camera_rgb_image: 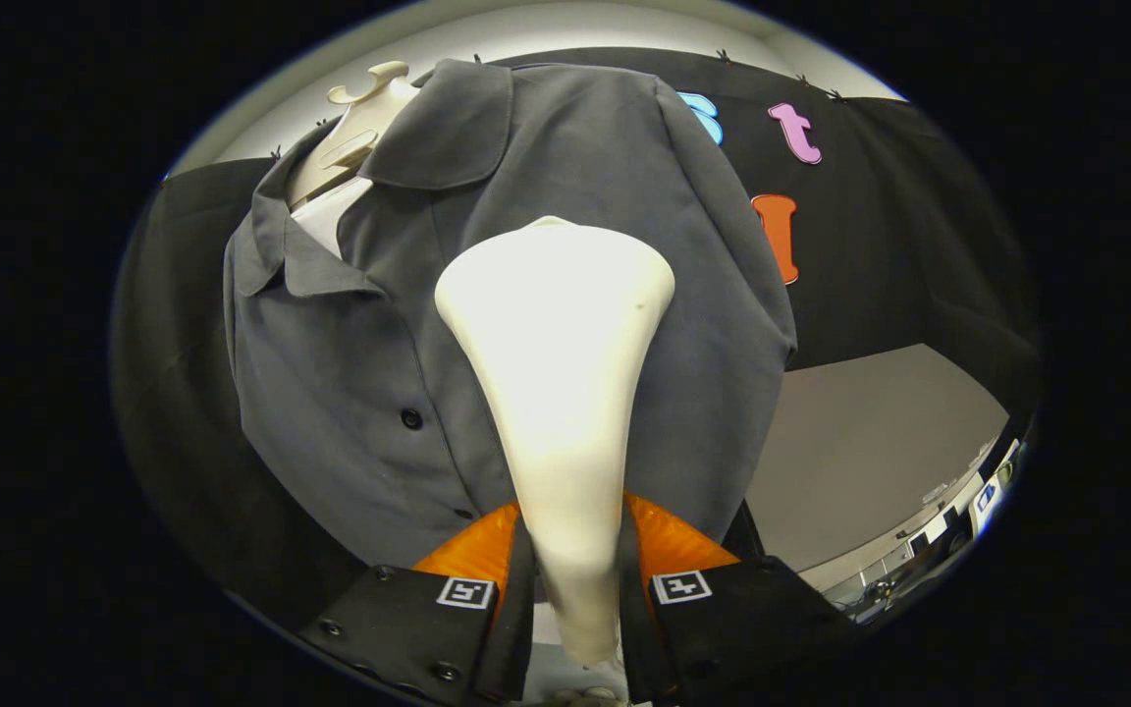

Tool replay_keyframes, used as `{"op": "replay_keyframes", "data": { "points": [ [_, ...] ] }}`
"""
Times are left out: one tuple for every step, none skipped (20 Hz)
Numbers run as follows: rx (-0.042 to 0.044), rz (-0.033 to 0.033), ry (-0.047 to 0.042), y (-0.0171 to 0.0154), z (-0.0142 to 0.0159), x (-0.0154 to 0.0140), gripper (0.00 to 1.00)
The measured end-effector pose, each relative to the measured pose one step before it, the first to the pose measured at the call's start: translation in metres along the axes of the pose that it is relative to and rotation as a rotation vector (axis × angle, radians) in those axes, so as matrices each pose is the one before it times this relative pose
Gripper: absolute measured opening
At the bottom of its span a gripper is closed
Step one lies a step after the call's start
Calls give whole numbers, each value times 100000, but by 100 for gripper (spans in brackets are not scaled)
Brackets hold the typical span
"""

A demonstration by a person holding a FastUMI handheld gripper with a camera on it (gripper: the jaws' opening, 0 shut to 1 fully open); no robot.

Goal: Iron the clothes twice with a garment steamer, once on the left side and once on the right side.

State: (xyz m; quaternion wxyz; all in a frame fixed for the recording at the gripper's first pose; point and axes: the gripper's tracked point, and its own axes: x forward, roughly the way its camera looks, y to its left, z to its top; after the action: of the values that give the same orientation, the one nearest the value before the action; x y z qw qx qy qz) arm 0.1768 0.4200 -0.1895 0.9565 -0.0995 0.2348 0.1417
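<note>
Gripper [573,579] clamps steamer [556,373]; head points up against shirt [369,393].

Steamer held up before the hanging shirt
The gripper [573,579] fingers clamp the garment steamer [556,393] handle between them; beyond its head hangs the shirt [350,373] on a mannequin [354,128]

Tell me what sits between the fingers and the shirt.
The steamer, gripped by the gripper, its wide head against the shirt, in the gripper view.
</note>
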Motion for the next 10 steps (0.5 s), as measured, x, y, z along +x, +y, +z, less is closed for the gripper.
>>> {"op": "replay_keyframes", "data": {
  "points": [
    [-151,546,416,18,-221,33,45],
    [-216,640,544,8,-190,296,45],
    [-127,489,519,-47,-171,92,45],
    [-72,402,558,-104,-163,166,45],
    [29,405,593,-28,-357,-89,45],
    [67,368,428,50,-196,13,45],
    [-162,457,541,111,-151,119,45],
    [-258,438,467,65,-101,69,45],
    [-341,383,484,-77,-174,23,45],
    [-233,314,557,-51,-194,48,45]
  ]
}}
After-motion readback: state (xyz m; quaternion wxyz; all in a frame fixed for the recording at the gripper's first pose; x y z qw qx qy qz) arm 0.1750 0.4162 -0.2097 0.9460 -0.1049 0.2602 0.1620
